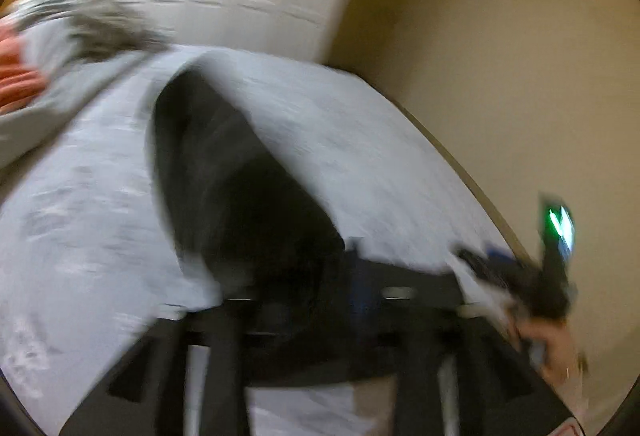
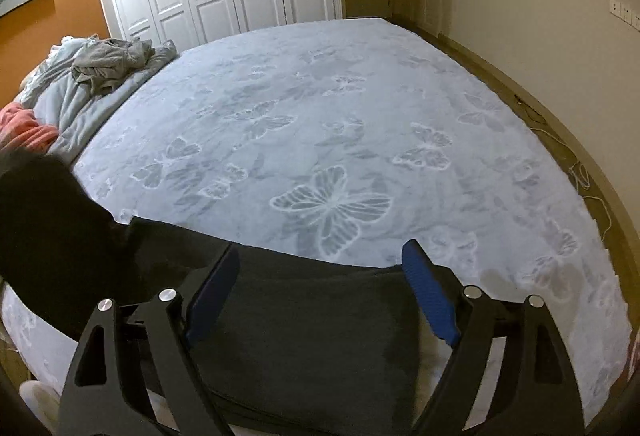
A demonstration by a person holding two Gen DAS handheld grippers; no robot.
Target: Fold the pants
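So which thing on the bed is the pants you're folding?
Look at the big bed with the pale butterfly cover. At its near edge, right under the right gripper, lie the pants, flat and dark. They are the only black cloth there; the grey heap and the pink cloth are far off at the bed's left end.

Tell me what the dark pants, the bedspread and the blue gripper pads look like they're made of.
Dark pants: probably soft knit or fleece; matte, limp.
Bedspread: plush-looking pale fabric with raised butterfly outlines.
Blue pads: likely rubber or plastic, finely ribbed.
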